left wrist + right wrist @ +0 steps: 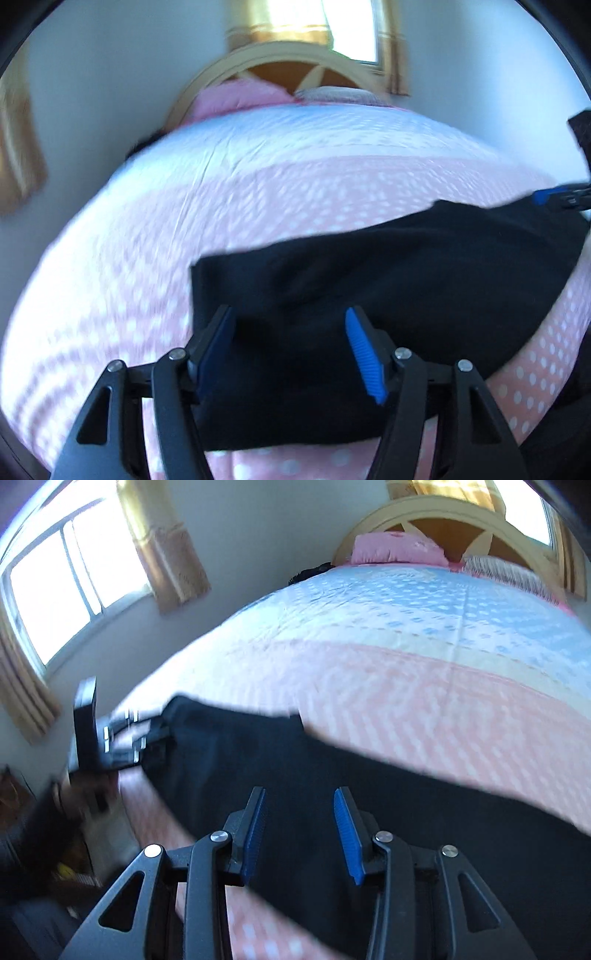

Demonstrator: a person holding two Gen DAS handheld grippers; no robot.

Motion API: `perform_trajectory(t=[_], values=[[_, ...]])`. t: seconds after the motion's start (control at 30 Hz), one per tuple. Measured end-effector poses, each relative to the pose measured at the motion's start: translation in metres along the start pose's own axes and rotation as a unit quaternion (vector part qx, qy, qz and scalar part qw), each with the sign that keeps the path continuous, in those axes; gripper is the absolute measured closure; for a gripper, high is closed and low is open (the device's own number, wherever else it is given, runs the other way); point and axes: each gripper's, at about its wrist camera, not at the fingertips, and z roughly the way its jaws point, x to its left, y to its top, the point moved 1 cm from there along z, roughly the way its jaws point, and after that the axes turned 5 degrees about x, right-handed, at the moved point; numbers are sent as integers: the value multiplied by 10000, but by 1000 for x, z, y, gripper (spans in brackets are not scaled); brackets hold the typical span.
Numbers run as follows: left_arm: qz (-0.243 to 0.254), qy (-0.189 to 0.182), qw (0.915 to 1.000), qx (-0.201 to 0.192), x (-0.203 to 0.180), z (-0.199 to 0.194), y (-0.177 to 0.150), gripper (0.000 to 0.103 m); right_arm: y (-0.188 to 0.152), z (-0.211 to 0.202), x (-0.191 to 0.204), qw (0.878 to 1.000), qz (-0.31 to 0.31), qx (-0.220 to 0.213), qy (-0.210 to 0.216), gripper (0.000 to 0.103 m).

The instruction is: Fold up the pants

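Observation:
Black pants (388, 280) lie spread across the near part of a pink and blue dotted bedspread (258, 166). My left gripper (290, 325) hovers open over the left end of the pants, blue pads wide apart, nothing between them. In the right wrist view the same pants (332, 768) stretch from left to right under my right gripper (299, 808), which is also open with dark cloth showing between its fingers. The left gripper's body (110, 734) shows at the pants' far left end. The right gripper's blue tip (554, 195) peeks in at the right edge of the left wrist view.
A pink pillow (395, 550) and a striped pillow (506, 572) rest against the curved wooden headboard (424, 513). A curtained window (66, 587) is on the left wall. Cluttered furniture (74, 834) stands beside the bed's left edge. Both views are motion blurred.

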Motion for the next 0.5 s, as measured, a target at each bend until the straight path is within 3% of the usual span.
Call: perform_trajectory(t=[0.17, 0.23, 0.27, 0.3, 0.43, 0.5], values=[[338, 81, 9994, -53, -11, 4, -8, 30, 52, 72, -8, 9984, 372, 388, 180, 62], [353, 97, 9993, -99, -12, 6, -9, 29, 59, 101, -8, 9969, 475, 619, 43, 74], [311, 53, 9994, -127, -8, 7, -10, 29, 61, 115, -8, 9953, 528, 808, -116, 88], [293, 12, 9995, -153, -7, 7, -11, 29, 59, 126, -7, 9944, 521, 899, -197, 88], [272, -42, 9993, -239, -2, 5, -11, 28, 61, 124, -4, 9958, 459, 723, -317, 90], [285, 74, 9991, -290, -5, 1, -14, 28, 58, 107, -7, 9973, 466, 509, -254, 86]])
